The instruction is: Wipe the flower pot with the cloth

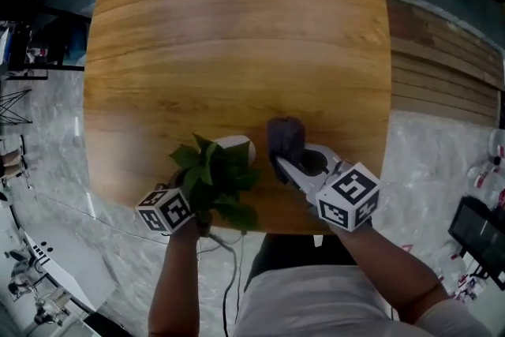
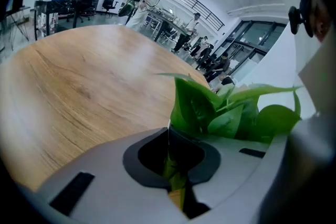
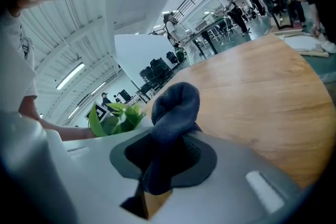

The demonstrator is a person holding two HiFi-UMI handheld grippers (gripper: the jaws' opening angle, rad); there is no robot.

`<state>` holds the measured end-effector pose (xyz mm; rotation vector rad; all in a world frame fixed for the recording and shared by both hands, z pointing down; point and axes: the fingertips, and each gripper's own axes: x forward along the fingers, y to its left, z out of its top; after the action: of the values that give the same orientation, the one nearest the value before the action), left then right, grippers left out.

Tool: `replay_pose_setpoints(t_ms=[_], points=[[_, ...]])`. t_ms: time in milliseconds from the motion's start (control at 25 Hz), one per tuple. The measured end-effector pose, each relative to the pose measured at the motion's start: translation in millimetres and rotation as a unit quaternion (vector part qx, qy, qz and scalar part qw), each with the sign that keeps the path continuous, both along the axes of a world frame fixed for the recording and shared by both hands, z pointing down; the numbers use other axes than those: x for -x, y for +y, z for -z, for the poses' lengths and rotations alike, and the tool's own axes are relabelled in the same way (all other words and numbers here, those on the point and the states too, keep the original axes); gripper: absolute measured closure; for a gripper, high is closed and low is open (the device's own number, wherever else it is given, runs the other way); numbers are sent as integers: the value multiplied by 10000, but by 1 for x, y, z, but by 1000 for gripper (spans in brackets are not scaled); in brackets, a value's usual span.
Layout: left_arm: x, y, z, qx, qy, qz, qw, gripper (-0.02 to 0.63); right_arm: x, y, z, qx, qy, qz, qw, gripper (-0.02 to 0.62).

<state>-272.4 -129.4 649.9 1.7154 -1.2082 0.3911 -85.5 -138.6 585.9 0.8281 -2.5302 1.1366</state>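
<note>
1. Left hand-held gripper (image 2: 176, 176): jaws closed on the plant's stems. A green stalk runs down through the gap between them, w/ the leaves (image 2: 210, 110) fanning out just past the tips.
2. Flower pot (image 1: 237, 146): white, on the wooden tabletop (image 1: 237, 35) near its front edge, roughly mid-width. The leaves spread from it toward the person and cover most of it. Can't tell if it's upright or tipped, or whether it rests on the wood.
3. Left marker cube (image 1: 166, 209) is at the table's near edge, just left of the leaves, w/ a bare forearm behind it.
4. Right hand-held gripper (image 3: 157, 181): jaws shut on the cloth (image 3: 176, 107). The cloth is dark grey-blue, pinched low down, and a bunched knot of it stands up past the jaw tips.
5. In the head view the cloth (image 1: 286, 136) is just right of the pot and about level w/ it. A thin strip of wood shows between them, so they look apart.
6. Right marker cube (image 1: 349, 197) sits at the front edge, nearer the person than the cloth.
7. The rest of the tabletop is bare wood. Pale marble-look floor (image 1: 442, 162) is on both sides.
8. Both gripper views show a bright hall behind the table, w/ ceiling lights and a few people standing far off.
</note>
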Motion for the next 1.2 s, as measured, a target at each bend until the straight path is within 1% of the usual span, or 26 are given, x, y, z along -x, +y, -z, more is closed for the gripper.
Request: replay_pose_setpoints(t_ms=[120,200,320,440,480,560,720,840,920,1000,1120,1200], points=[[-10,4,-7,-35,213,-37,9998,592,12,7,-18,265,-106,135,9995,525],[-15,5,-11,-69,333,-48,9994,592,27,13,-21,453,-304,264,9982,525],[-25,4,-16,-69,505,-47,9987,592,50,23,-8,608,-670,469,9948,525],[-28,9,-23,6,608,-56,9981,591,63,29,5,691,-964,582,9912,525],[-27,9,-24,5,616,-46,9981,591,65,29,5,698,-983,624,9907,526],[-23,9,-26,-17,604,-12,9982,591,63,27,-7,708,-844,649,9918,526],[-20,10,-29,-45,610,-4,9981,589,35,16,-53,921,-356,276,9947,528],[-20,15,-33,-47,442,-225,9988,589,21,14,-75,1167,-164,82,9930,528],[-25,14,-29,-183,224,-435,9986,589,25,17,-64,1152,-256,149,9929,528],[-29,12,-22,-345,-13,-652,9973,589,38,22,-38,1071,-532,340,9922,528],[-38,4,-9,-614,-263,-975,9930,591,54,29,1,1111,-1079,597,9861,528],[-43,2,-3,-815,-434,-1247,9879,591,52,31,9,1169,-1222,659,9834,528]])
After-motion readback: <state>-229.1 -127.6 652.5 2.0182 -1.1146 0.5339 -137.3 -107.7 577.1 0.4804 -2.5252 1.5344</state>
